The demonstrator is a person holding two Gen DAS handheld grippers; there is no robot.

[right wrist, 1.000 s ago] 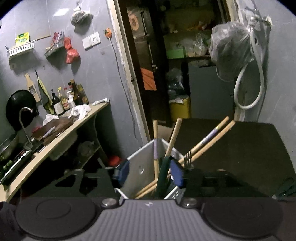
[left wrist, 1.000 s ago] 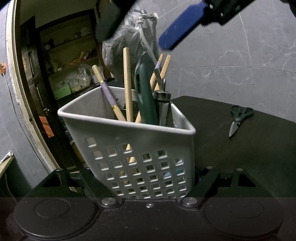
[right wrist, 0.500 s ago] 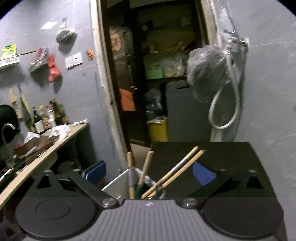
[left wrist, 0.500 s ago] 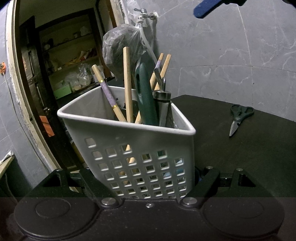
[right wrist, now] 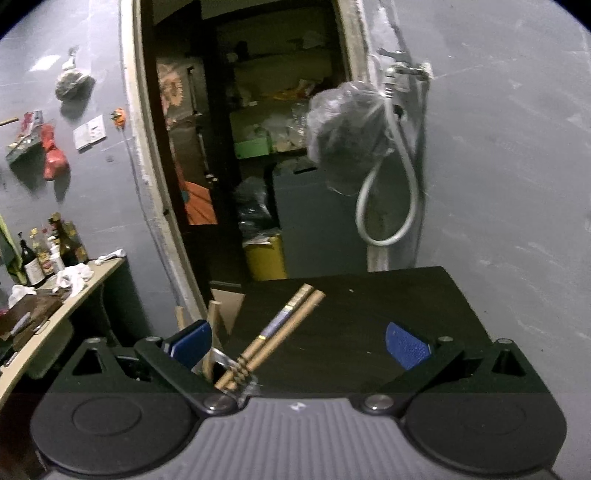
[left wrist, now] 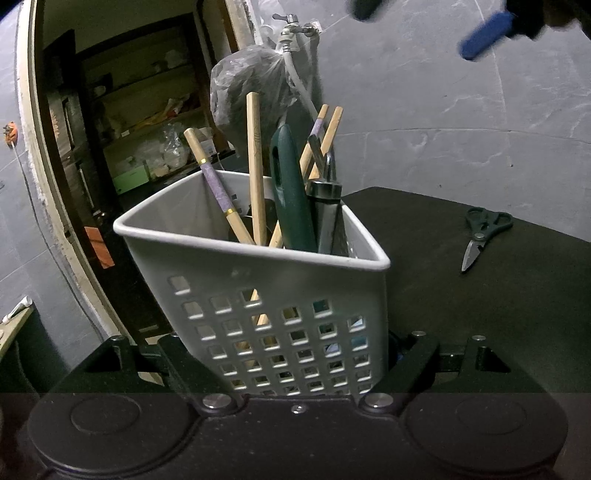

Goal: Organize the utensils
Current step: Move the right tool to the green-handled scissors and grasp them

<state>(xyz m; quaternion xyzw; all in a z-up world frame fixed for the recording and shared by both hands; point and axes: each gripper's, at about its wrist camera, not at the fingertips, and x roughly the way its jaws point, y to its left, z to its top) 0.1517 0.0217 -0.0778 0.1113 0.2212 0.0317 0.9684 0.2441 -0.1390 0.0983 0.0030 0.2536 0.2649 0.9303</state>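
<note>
A white perforated basket [left wrist: 280, 295] stands on the dark table, clamped between the fingers of my left gripper [left wrist: 280, 354]. It holds several wooden chopsticks [left wrist: 255, 166], a dark green handle [left wrist: 290, 192] and a metal utensil [left wrist: 325, 192]. My right gripper [right wrist: 299, 343] is open and empty, above the basket; its blue pads [right wrist: 406, 345] are wide apart, and one pad shows at the top right of the left wrist view [left wrist: 484, 33]. Chopstick tips [right wrist: 288, 321] and fork tines [right wrist: 240, 373] show below it.
Green-handled scissors [left wrist: 480, 232] lie on the dark table [left wrist: 461, 295] to the basket's right. A grey wall with a tap and hose [right wrist: 399, 147] stands behind. A doorway [right wrist: 240, 147] opens at the left, and a counter with bottles [right wrist: 44, 254] stands at the far left.
My right gripper has risen away from the basket and opened wide, leaving the utensils in it. The left gripper and the basket have not moved.
</note>
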